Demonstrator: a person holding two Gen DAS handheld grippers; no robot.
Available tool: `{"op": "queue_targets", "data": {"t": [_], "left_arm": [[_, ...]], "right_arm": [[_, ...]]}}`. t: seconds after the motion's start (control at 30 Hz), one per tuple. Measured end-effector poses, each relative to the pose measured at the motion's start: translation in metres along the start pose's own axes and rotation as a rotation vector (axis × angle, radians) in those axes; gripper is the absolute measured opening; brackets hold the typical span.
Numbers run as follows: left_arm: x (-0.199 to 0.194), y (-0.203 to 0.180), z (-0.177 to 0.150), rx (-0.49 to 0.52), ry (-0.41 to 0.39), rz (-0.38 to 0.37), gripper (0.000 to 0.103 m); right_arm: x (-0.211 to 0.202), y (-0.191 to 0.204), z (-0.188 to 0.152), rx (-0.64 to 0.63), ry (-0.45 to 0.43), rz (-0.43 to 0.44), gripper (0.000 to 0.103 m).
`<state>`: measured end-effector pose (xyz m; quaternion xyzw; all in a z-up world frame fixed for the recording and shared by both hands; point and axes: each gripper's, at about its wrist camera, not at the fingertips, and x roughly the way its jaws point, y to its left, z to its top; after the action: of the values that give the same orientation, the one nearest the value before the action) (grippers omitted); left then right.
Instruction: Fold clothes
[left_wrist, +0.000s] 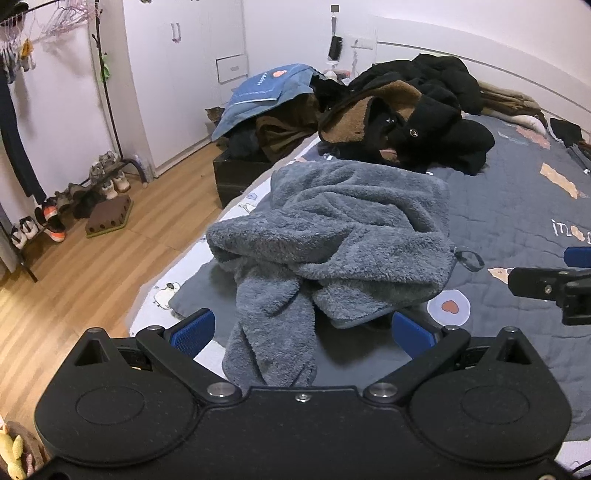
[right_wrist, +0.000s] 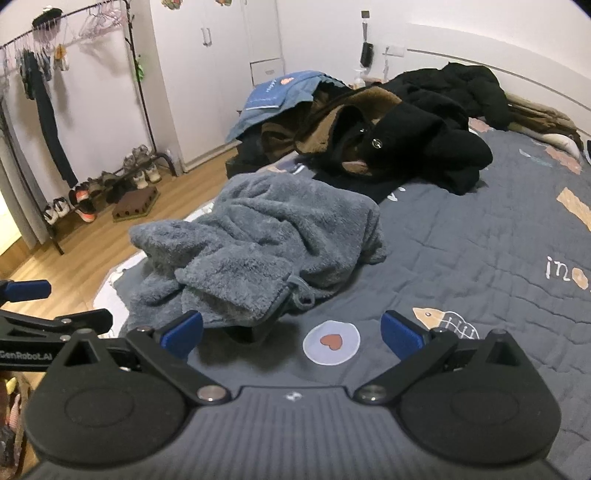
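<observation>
A crumpled grey-blue fleece garment lies bunched on the blue quilted bed; it also shows in the right wrist view. My left gripper is open, its blue pads either side of the garment's near hanging end, not touching it. My right gripper is open and empty, just right of the garment's near corner with a small hanging loop. The right gripper's fingers show at the left wrist view's right edge. The left gripper's fingers show at the right wrist view's left edge.
A pile of black and brown coats lies at the far side of the bed, with a blue cloth over a dark box beside it. Wooden floor, a shoe rack and a clothes rail stand to the left.
</observation>
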<state>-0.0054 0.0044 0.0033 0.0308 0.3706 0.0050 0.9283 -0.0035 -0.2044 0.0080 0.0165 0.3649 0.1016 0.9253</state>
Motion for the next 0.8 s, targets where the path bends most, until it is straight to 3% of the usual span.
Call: {"op": "queue_targets", "data": {"t": [0.17,0.47,0.6,0.8], "left_arm": [[0.0041,-0.0004,0.0016,0.029,0.034,-0.073,0.103],[0.0009,-0.0061,-0.0008,0.055,-0.019,0.015,0.103],[0.0018,0.0005,-0.0003,-0.007,-0.008,-0.034,0.103],[0.0036,0.0025,0.0009,-0.026,0.006,-0.026,0.103]], "right_arm": [[-0.0005,0.0021,-0.0006,-0.015,-0.019,-0.004,0.103],[0.0003,0.0075,-0.0037,-0.021,-0.039,0.003,0.103],[0.0004,0.0083,-0.0031,-0.023,-0.035,0.009,0.103],[0.0007,0.0088,-0.0015,-0.038,-0.027,0.001,0.103]]}}
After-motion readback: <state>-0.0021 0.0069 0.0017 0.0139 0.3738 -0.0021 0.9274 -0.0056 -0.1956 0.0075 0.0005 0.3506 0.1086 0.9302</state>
